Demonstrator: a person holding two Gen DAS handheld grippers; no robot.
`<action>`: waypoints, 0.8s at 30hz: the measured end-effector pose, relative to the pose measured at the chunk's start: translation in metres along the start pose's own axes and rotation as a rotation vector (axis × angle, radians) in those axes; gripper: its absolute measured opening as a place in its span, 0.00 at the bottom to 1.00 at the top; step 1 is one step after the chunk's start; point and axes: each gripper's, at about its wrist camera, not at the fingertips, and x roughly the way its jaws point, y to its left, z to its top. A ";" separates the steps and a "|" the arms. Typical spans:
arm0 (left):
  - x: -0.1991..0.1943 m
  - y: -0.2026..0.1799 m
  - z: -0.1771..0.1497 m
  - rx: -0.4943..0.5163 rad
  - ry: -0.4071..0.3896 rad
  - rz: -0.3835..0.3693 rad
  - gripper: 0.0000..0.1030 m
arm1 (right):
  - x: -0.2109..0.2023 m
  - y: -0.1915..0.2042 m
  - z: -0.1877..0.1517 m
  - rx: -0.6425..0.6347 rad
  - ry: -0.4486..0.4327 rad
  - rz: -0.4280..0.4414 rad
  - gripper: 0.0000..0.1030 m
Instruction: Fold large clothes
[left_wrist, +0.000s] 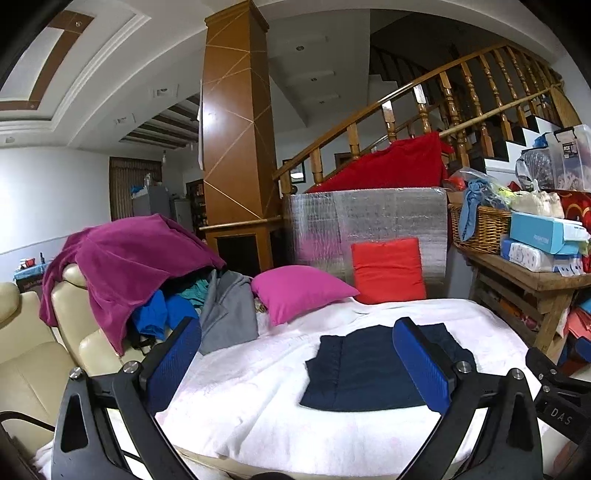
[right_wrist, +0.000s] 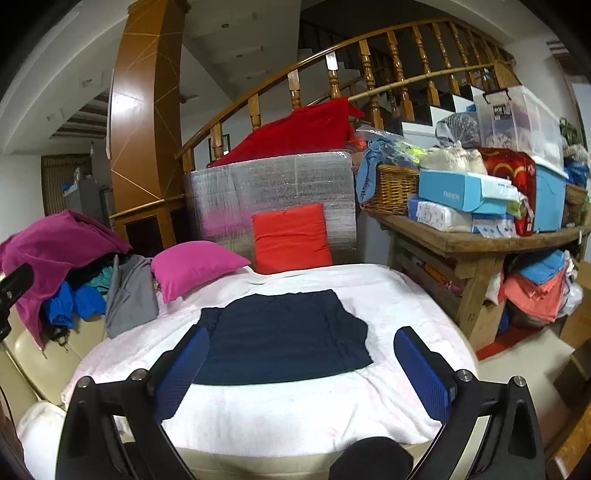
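Note:
A folded dark navy garment (left_wrist: 365, 369) lies flat on the white blanket (left_wrist: 258, 413) in the left wrist view. It also shows in the right wrist view (right_wrist: 284, 336), in the middle of the blanket (right_wrist: 295, 413). My left gripper (left_wrist: 299, 354) is open and empty, held above the blanket's near edge, its right finger in front of the garment. My right gripper (right_wrist: 303, 358) is open and empty, held above the near edge of the garment. A heap of unfolded clothes (left_wrist: 155, 295) under a magenta garment (left_wrist: 125, 258) lies on the cream sofa at the left.
A pink pillow (left_wrist: 299, 291) and a red cushion (left_wrist: 388, 269) lie at the back of the blanket. A silver-wrapped box (left_wrist: 369, 218) stands behind them. A wooden bench (right_wrist: 480, 243) at the right carries a wicker basket, boxes and bags. A stair rail rises behind.

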 end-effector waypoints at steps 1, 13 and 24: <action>-0.002 0.000 0.001 0.000 -0.005 0.005 1.00 | -0.001 0.000 0.000 0.003 -0.001 -0.003 0.99; -0.003 -0.007 0.007 -0.007 -0.006 -0.011 1.00 | -0.004 0.006 0.007 -0.026 -0.007 -0.003 0.99; 0.027 -0.018 0.010 -0.009 0.052 -0.005 1.00 | 0.026 0.005 0.016 -0.039 0.036 0.012 0.99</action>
